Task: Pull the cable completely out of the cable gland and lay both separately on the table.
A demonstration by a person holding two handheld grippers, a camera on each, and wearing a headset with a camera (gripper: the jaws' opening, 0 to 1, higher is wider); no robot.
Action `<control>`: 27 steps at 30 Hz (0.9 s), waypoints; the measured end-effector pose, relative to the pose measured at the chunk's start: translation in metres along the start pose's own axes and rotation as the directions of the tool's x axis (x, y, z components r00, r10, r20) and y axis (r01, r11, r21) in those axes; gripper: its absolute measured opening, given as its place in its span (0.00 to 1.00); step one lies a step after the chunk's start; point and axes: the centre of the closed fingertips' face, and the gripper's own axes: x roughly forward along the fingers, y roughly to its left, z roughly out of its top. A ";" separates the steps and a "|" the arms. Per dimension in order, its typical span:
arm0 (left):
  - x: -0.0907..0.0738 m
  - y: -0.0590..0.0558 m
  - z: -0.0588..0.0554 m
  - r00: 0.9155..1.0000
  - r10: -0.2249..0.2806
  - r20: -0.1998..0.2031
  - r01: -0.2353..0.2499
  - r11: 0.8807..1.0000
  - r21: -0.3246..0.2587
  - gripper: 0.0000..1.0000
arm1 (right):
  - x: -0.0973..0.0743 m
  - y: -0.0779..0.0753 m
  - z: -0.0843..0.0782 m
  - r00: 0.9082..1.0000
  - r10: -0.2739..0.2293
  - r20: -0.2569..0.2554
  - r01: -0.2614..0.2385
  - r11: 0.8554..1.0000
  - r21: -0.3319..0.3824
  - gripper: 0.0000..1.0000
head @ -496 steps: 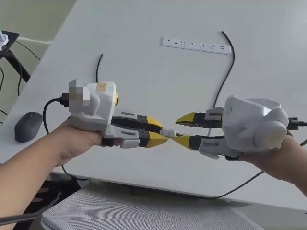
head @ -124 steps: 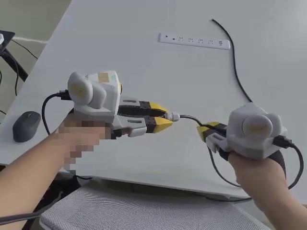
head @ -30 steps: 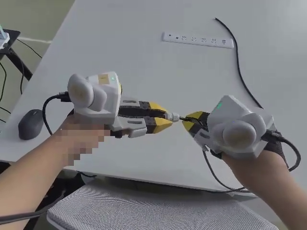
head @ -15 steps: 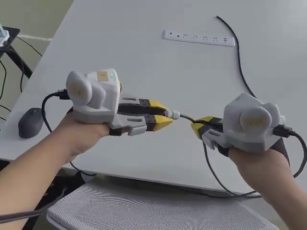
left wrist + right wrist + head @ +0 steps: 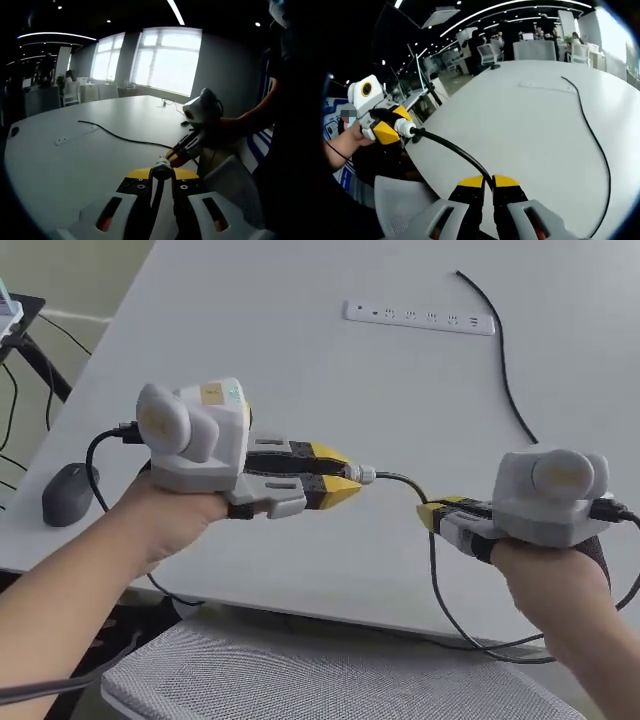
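Our left gripper [image 5: 347, 483] is clamped on the gland [image 5: 366, 476], which sticks out just past its yellow tips. It is held in the air above the near edge of the worktop [image 5: 300, 370]. Our right gripper [image 5: 430, 514] is pinched tight on the black cable [image 5: 400, 485], near the gland, so a bare stretch of cable bridges the two. The cable is not yet out.

We judge the step in hand to be the pull. We should hold the left gripper steady and draw the right one straight away along the gland's axis, not sideways. If the cable bends or slips, we should regrip close to the gland.

The left jaws hide how much cable remains inside the gland. Past the right gripper we lose the cable behind the gripper's body. We cannot tell whether the black line [image 5: 505, 360] lying on the worktop near the power strip [image 5: 420, 318] belongs to it.
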 end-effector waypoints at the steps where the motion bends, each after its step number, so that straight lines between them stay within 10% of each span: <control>1: 0.000 0.000 0.001 1.000 0.000 0.002 0.000 1.000 0.000 0.15 | 0.000 -0.001 0.000 1.000 0.003 0.002 -0.003 1.000 0.021 0.00; 8: 0.000 0.001 0.002 1.000 -0.001 0.010 0.001 1.000 -0.003 0.15 | 0.002 -0.005 0.001 0.999 0.023 0.025 -0.026 0.988 0.149 0.01; 27: 0.000 0.005 0.003 1.000 0.000 0.005 0.000 1.000 -0.013 0.15 | -0.006 0.010 0.003 0.999 0.024 0.034 -0.024 1.000 -0.017 0.02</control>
